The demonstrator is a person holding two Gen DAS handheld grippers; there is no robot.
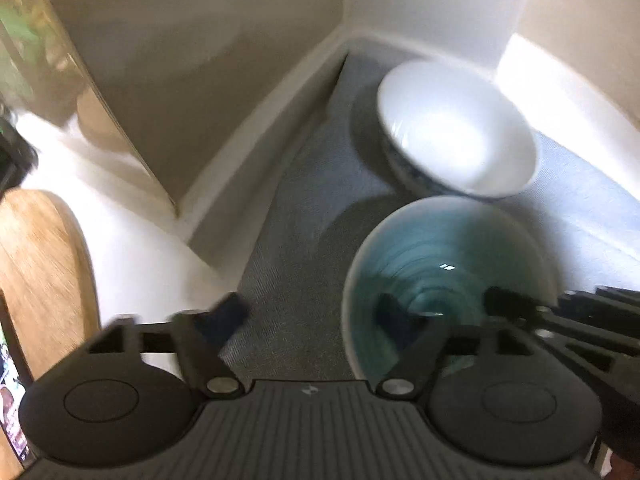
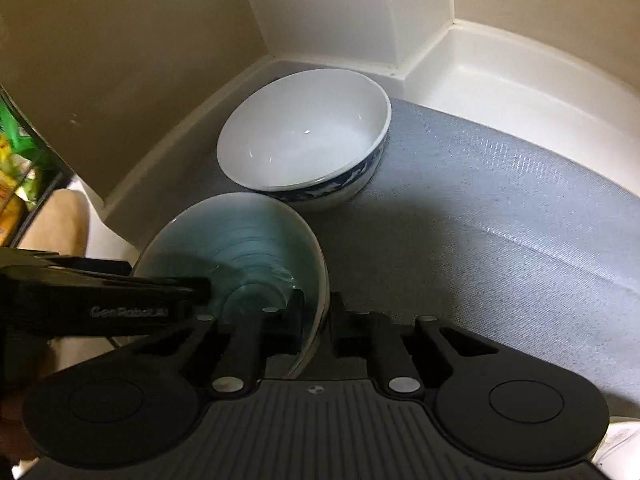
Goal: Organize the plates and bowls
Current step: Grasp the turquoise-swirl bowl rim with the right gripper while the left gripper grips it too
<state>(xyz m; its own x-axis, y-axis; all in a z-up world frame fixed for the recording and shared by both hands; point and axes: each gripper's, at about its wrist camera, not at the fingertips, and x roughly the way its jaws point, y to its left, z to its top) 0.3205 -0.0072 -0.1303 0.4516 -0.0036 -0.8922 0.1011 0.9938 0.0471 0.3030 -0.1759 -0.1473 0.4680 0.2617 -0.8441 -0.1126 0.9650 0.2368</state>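
Right gripper pinching the teal bowl by its near rim, just in front of the white bowl on the grey liner. Left gripper half-open, straddling the opposite rim, not clearly gripping. Probably worth lifting level, keeping rims from clinking.
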